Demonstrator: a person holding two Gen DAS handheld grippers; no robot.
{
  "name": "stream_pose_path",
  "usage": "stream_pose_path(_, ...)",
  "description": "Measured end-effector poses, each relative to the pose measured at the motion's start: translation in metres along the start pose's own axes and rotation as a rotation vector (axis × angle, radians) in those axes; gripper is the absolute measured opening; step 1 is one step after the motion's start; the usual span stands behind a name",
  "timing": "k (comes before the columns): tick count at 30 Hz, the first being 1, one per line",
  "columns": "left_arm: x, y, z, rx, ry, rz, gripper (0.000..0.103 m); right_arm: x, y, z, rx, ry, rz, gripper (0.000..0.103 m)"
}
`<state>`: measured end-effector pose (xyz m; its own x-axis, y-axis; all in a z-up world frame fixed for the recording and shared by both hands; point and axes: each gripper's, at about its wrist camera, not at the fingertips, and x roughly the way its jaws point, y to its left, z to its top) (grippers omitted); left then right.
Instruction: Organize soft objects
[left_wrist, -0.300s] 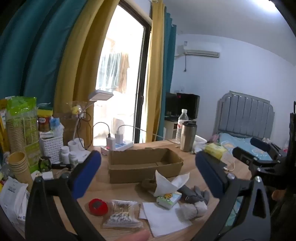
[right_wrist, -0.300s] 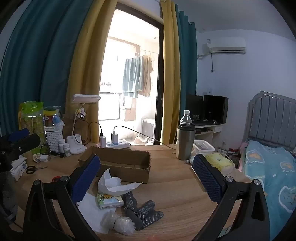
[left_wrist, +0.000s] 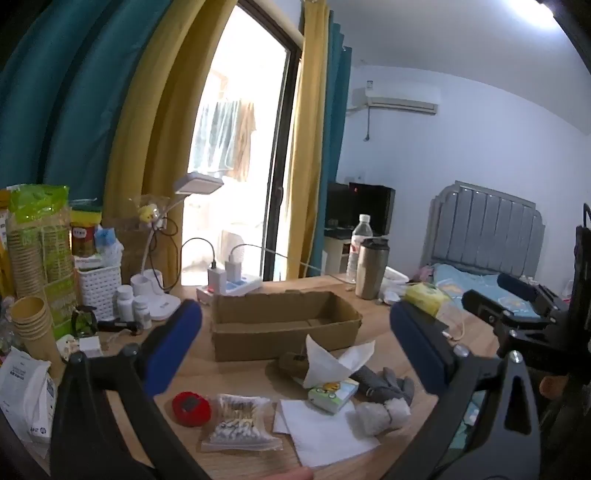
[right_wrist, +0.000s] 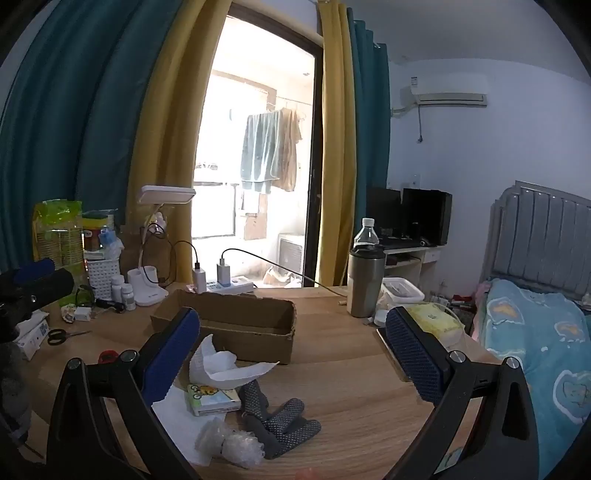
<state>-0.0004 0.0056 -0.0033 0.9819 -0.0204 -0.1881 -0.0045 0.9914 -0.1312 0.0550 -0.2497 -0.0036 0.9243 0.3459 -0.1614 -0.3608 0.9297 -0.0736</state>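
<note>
Soft items sit in a loose pile at lower centre of both views, on the bench (right_wrist: 354, 373) just in front of the cardboard box (left_wrist: 280, 325): grey dotted glove (right_wrist: 280, 424), crumpled tissue (right_wrist: 221, 365) sticking up from a small tissue pack (right_wrist: 212, 398), flat white napkin (left_wrist: 325, 432), wad of bubble wrap (right_wrist: 231, 443), bag of cotton swabs (left_wrist: 240, 424), red round thing (left_wrist: 191, 404) at the left end. The glove lies limp and partly folded, touching the tissue pack; the bubble wrap lies just beside the glove.

Step looks like the very start, approach before the first pick. Box is empty, nothing grasped. Left hand-held gripper (left_wrist: 295, 343) has its jaws spread wide and carries nothing, raised above the pile. Right hand-held gripper (right_wrist: 291, 350) is likewise wide apart, empty, above the glove side.

Next move probably calls for lowering one gripper onto one item, the glove or the bubble wrap being nearest the right one, closing on a bunched part, then carrying it to the box. Tissue is light and may drag along.

Steel tumbler (right_wrist: 364, 282) and water bottle (right_wrist: 365, 232) stand behind, right of box.
</note>
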Motion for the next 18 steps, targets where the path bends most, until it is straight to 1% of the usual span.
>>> stream_pose_path(1,0.0000,0.0002,-0.0001,0.001,0.000,0.000,0.103,0.0035,0.0010,0.0011,-0.001,0.015,-0.001,0.103)
stream_pose_path(7,0.0014,0.0006,-0.0013,0.017,0.011,0.030,0.103,-0.0008,0.0002,0.0013,-0.006,0.022,0.008,0.103)
stream_pose_path(11,0.0028,0.0029,-0.0021,0.007,0.018,0.029,0.103,0.0038,-0.0021,-0.0013,0.000,0.045,0.015,0.103)
stream_pose_path(18,0.0035,0.0001,-0.0029,0.012,0.024,0.034,0.103,0.0037,0.0003,-0.0001,-0.006,0.047,0.023,0.103)
